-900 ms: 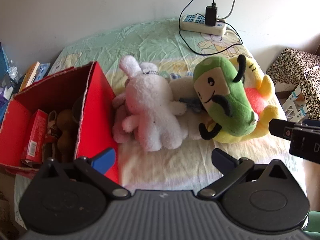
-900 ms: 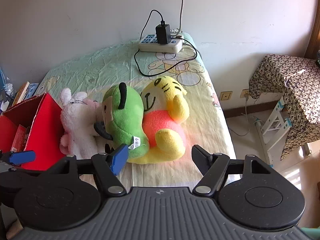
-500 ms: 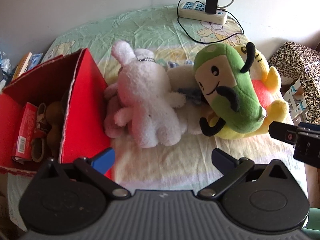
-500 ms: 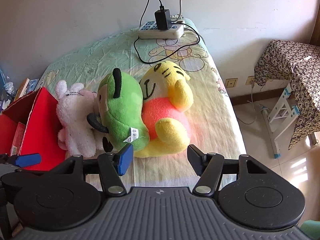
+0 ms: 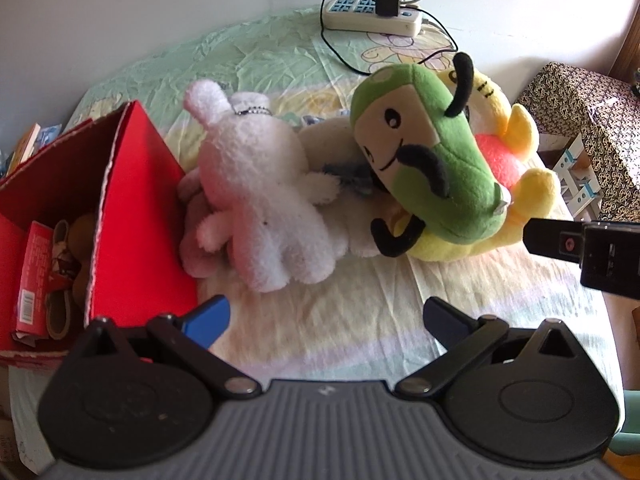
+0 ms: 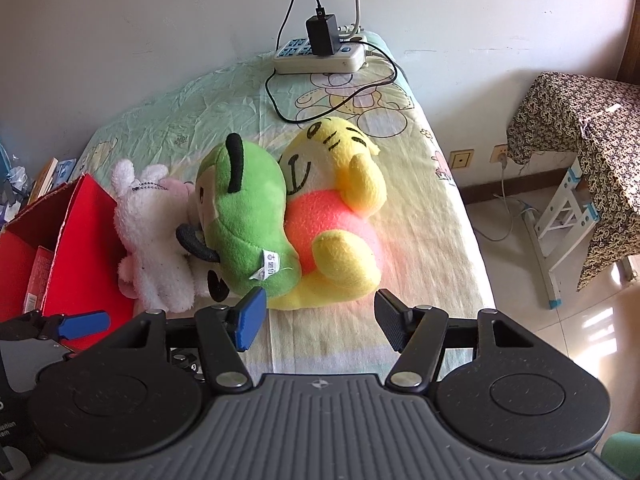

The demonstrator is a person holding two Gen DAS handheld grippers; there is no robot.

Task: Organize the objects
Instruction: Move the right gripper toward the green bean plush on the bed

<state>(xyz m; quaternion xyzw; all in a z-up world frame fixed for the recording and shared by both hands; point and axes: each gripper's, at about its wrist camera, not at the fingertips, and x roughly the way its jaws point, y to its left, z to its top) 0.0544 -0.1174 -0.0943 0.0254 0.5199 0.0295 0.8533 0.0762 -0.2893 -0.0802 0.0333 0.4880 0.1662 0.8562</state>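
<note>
So the red box (image 5: 132,216) sits just off the left gripper's (image 5: 326,316) left finger, top open, with a few bits already inside. Looks like the drop-off spot, which is probably why it's parked right against the toys. Those fingers are spread as wide as they go with nothing in them, and the white bunny plush (image 5: 260,196) lies on the bed straight ahead, between the two tips, so I'd guess it's first in line. Next over, the green plush (image 5: 424,164) leans on the yellow plush (image 5: 520,184), ahead of the right finger.

The right gripper (image 6: 320,318) is about half open and empty, with the yellow plush just ahead of its tips.

Compared with a second ago, both views have closed in on the toys, and the right fingers have narrowed a bit.
</note>
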